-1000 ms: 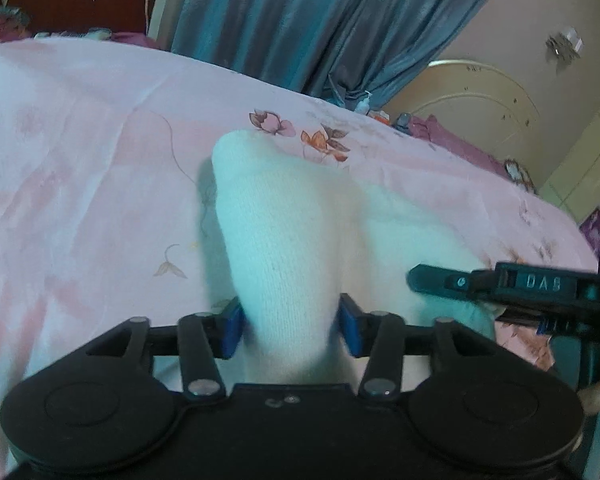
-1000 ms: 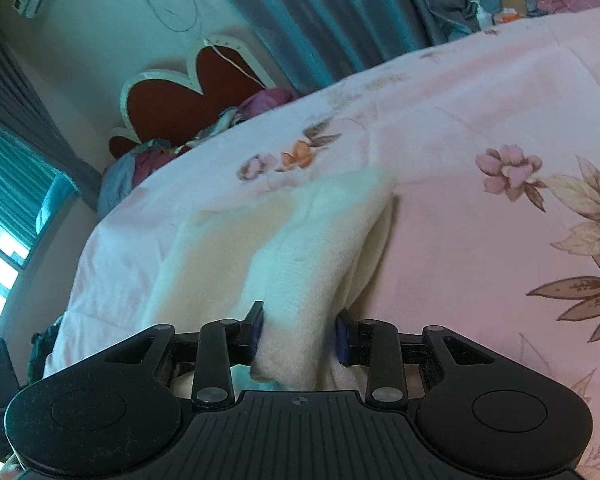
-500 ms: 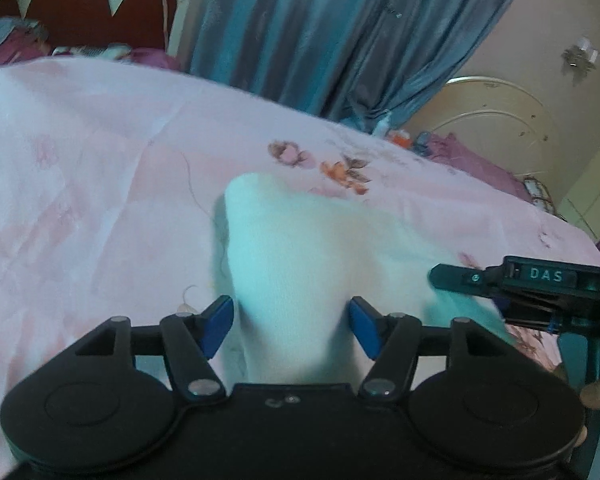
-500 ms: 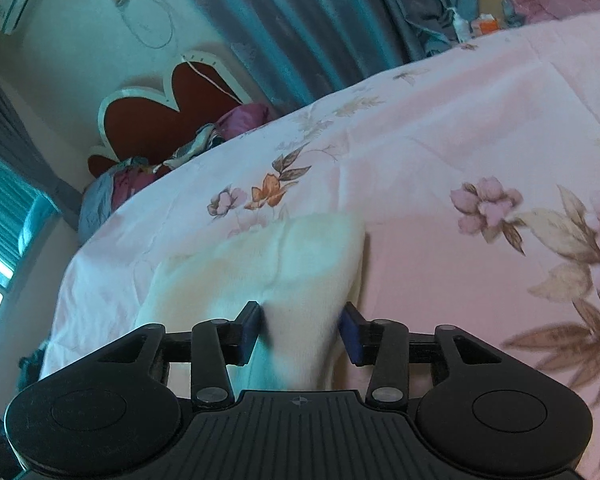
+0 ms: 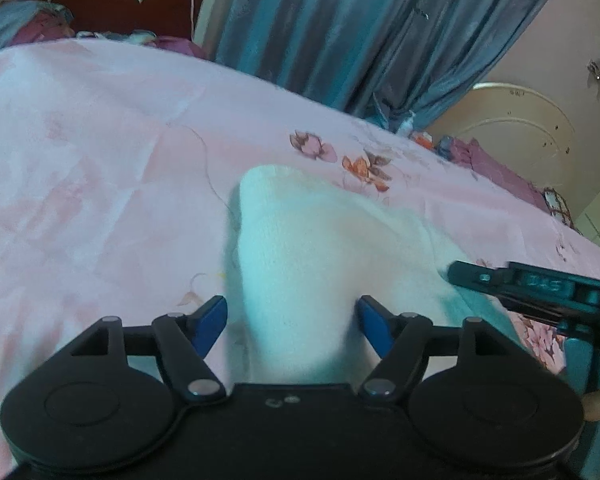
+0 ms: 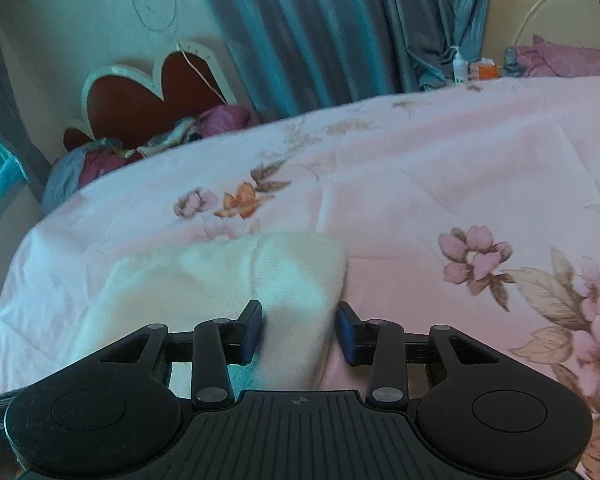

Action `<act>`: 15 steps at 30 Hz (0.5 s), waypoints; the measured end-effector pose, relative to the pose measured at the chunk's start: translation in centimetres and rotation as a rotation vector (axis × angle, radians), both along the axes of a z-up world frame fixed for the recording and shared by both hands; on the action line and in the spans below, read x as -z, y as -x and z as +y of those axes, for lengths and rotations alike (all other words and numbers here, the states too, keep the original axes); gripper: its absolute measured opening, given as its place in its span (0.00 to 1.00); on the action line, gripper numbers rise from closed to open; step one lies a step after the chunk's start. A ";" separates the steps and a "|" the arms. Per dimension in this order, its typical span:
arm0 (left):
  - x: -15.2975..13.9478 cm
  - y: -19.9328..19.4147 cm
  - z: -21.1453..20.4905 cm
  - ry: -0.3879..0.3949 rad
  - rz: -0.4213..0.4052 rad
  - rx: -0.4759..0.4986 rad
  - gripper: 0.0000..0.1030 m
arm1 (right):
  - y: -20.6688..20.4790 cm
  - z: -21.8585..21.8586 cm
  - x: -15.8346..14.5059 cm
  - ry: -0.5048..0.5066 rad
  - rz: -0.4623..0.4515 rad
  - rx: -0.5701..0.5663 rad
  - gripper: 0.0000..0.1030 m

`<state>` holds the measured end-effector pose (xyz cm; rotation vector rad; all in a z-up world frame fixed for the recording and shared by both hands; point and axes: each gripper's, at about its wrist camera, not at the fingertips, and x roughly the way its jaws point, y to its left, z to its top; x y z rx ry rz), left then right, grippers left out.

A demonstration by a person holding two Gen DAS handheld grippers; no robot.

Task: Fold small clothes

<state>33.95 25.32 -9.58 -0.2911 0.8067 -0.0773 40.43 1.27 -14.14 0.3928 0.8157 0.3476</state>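
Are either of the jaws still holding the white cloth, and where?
No. Both the left gripper and right gripper have opened; the white cloth lies between their jaws, released.

- The right gripper (image 5: 540,292), seen from the left wrist view, carried a raised label, blurred beyond reading.
- A partial marking at the right wrist view's lower-left edge was unreadable.

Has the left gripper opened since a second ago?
Yes. The left gripper has spread its blue pads clear of the white garment, which they pinched before.
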 end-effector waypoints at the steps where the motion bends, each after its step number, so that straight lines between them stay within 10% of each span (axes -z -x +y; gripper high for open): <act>1: -0.3 0.7 0.1 -0.002 -0.012 -0.002 0.67 | 0.7 -0.5 -0.6 -0.018 -0.006 -0.007 0.38; 15: 0.8 9.4 -0.7 -0.060 0.062 0.035 0.66 | 10.5 -2.7 1.3 -0.122 0.143 -0.122 0.38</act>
